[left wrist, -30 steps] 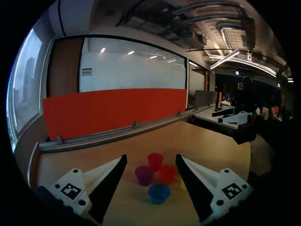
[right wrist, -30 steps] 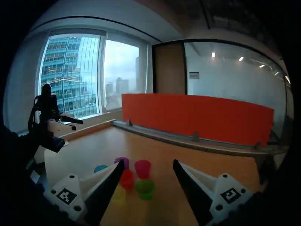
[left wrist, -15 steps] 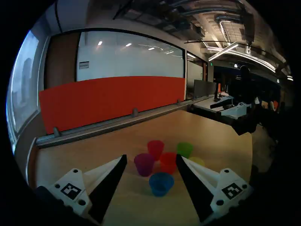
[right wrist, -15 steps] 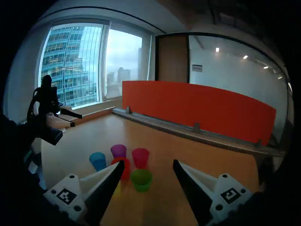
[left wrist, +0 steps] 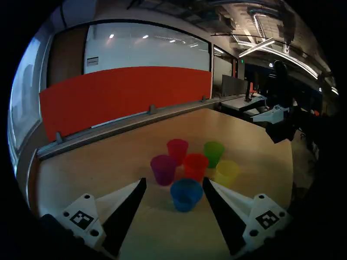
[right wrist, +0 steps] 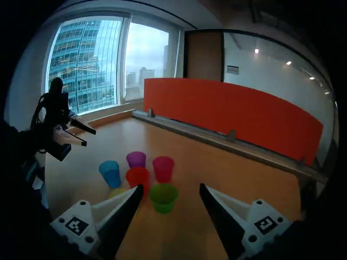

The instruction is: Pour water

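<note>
The six coloured cups (left wrist: 195,164), clustered mid-surface (left wrist: 99,164), have come fully into sight, the blue cup (left wrist: 186,195) just ahead of the left gripper (left wrist: 173,180) and the green cup (right wrist: 163,197) ahead of the right gripper (right wrist: 170,186), both with jaws open and empty, so I judge this is still the approach and nothing is poured.

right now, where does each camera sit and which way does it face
Left gripper view: rides the left tool, looking over the small blue plastic cup and wooden desk towards the orange divider panel; its open fingers show.
Right gripper view: rides the right tool, facing the small green plastic cup and windows; its open fingers show, plus the left tool farther left.
Shared: both cups, desk, divider.
</note>
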`<action>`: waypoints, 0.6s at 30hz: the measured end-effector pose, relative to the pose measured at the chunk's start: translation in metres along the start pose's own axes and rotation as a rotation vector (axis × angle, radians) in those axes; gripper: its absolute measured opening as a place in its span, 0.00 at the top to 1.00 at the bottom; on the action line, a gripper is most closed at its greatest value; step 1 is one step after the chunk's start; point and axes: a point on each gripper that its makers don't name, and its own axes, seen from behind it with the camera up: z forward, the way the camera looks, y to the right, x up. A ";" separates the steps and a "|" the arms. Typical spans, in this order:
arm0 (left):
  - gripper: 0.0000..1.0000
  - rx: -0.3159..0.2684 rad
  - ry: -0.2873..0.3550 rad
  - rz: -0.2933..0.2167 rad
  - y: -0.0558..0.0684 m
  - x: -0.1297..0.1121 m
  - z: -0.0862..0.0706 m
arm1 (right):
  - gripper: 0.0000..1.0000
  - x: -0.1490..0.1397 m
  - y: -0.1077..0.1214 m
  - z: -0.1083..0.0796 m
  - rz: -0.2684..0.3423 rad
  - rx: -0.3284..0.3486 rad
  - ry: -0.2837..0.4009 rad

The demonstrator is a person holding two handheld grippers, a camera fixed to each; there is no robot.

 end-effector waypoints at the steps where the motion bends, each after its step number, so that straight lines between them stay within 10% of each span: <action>1: 0.04 -0.002 -0.006 0.001 0.000 -0.003 0.002 | 0.00 -0.003 -0.001 0.002 0.000 0.003 -0.005; 18: 0.03 -0.059 -0.131 0.014 0.016 -0.054 0.024 | 0.00 -0.035 -0.003 0.023 0.013 0.026 -0.072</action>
